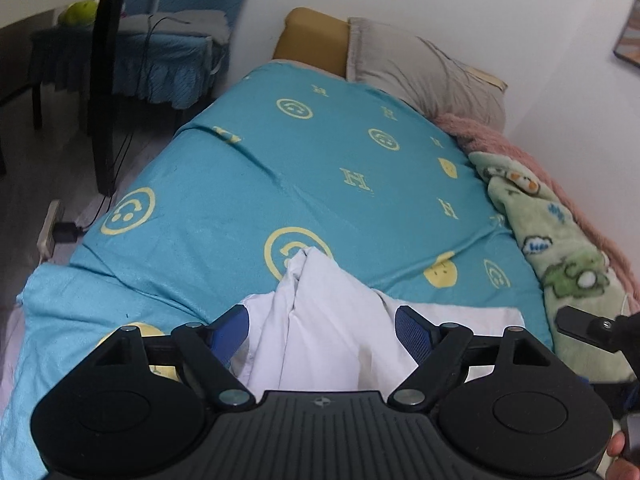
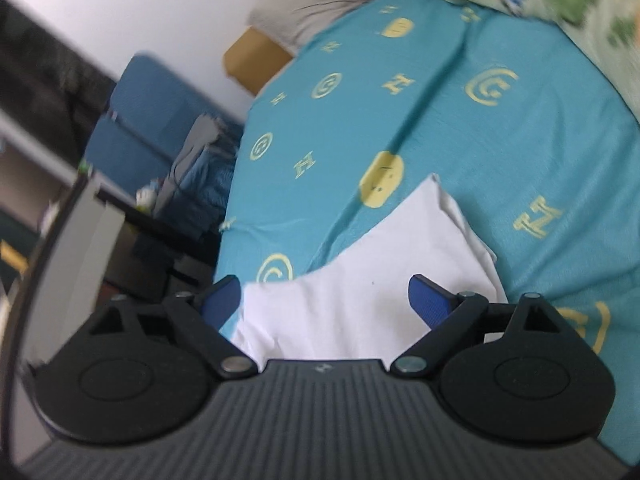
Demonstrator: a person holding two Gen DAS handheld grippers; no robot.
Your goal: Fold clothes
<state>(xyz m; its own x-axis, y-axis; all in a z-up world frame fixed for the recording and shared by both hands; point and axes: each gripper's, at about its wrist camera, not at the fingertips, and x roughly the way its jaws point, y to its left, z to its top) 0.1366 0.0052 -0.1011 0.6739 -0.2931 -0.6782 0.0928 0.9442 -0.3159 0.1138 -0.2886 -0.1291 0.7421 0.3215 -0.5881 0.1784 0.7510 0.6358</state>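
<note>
**Both claws released over the white garment**

Both claws stand released: the left gripper (image 1: 322,326) has its blue pads (image 1: 412,330) spread wide with white cloth rising between them but not pinched, and the right gripper (image 2: 326,304) is spread just as wide above a flatter part of the same piece. The white garment (image 1: 320,320) lies at the near edge of the bed, on the teal sheet (image 1: 248,184), partly folded, with a raised ridge under my left claw and a layered corner (image 2: 452,216) toward the bed's middle.

To do this step well, I judge I should pick two matching edges, pinch only the top layers, and carry them over together so the fold lands square.

It looks like thin, smooth woven cotton, limp and quick to crease. The sheet beneath is slightly wrinkled, so cloth may drag. A fleecy green blanket (image 1: 560,248) and a grey pillow (image 1: 424,72) sit well apart.
</note>
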